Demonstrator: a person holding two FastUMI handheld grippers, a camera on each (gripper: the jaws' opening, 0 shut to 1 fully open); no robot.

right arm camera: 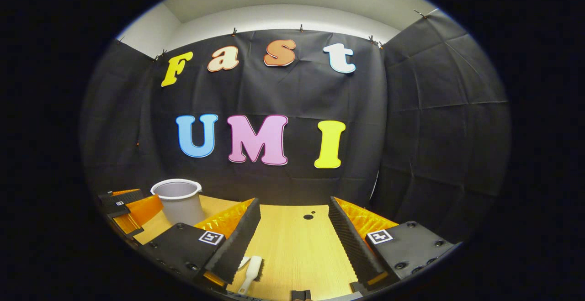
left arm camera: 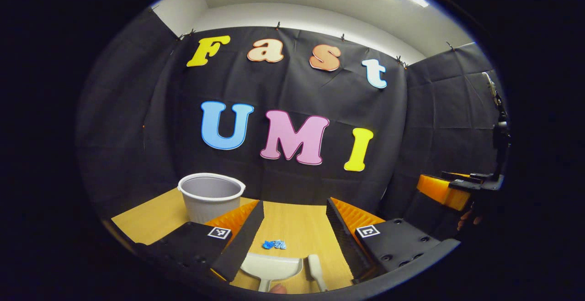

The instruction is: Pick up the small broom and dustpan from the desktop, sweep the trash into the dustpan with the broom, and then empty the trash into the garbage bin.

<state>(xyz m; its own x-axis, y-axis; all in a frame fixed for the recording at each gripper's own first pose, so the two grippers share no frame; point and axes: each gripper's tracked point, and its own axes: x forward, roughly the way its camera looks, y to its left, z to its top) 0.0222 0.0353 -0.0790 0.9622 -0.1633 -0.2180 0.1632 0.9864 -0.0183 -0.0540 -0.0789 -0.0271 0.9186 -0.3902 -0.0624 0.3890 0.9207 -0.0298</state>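
White plastic lies nearest in the left gripper view: the dustpan (left arm camera: 273,268) rests flat on the wooden worktop (left arm camera: 297,223) at the bottom centre of the frame, its handle toward the camera, and the small broom (left arm camera: 315,269) lies just beside it on the right. The left gripper (left arm camera: 292,228) hovers above them with its fingers (left arm camera: 242,237) spread wide and grasping nothing. A little farther up, the blue trash (left arm camera: 274,245) sits as a small crumpled heap just beyond the pan's mouth. Farther still, at the left of the frame, the garbage bin (left arm camera: 211,196) stands upright.

In the right gripper view the broom (right arm camera: 252,271) lies at the bottom left of centre, beside the left finger. The right gripper (right arm camera: 295,228) also holds its fingers (right arm camera: 345,237) released and empty.

Both tools look light, stiff and rather smooth, so I think they may slip or turn. The best hold is probably across each handle, near the head, squeezing the flat sides. The trash seems very light and could scatter under a fast stroke.
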